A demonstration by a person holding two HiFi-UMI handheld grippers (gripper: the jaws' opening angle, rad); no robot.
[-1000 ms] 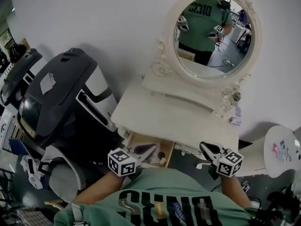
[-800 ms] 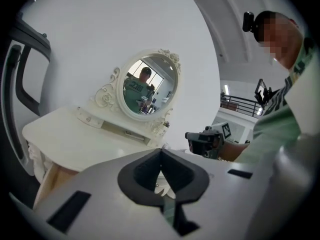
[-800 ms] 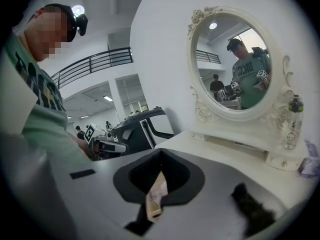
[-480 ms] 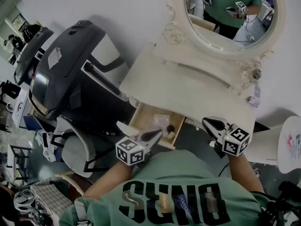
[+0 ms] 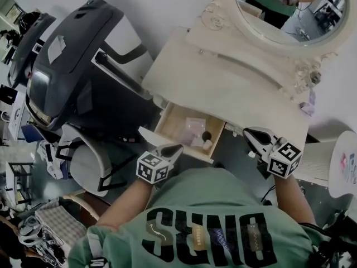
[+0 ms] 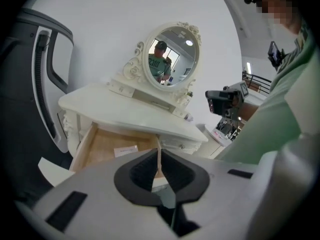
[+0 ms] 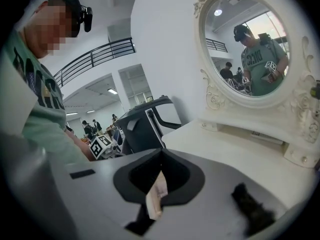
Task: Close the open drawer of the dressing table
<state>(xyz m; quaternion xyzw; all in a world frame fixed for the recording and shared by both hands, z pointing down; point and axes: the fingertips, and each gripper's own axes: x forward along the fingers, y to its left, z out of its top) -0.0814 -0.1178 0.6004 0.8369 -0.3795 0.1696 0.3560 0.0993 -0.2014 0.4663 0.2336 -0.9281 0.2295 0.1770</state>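
Observation:
The cream dressing table has its left drawer pulled open, wooden inside. In the drawer lie a pale card and a small dark-capped bottle. My left gripper is shut and empty, with its tips close to the drawer's front edge; whether they touch it I cannot tell. In the left gripper view the jaws meet in front of the drawer. My right gripper is shut, in front of the table's right part, and holds nothing. Its jaws point over the tabletop towards the mirror.
An oval mirror stands at the back of the table. A big black and grey massage chair stands close on the left of the drawer. A white round side table is at the right. Clutter lies on the floor at lower left.
My left gripper has dropped down to the front of the open drawer. The right gripper has sunk a little. My head has tipped further down, so more of the drawer's inside shows.

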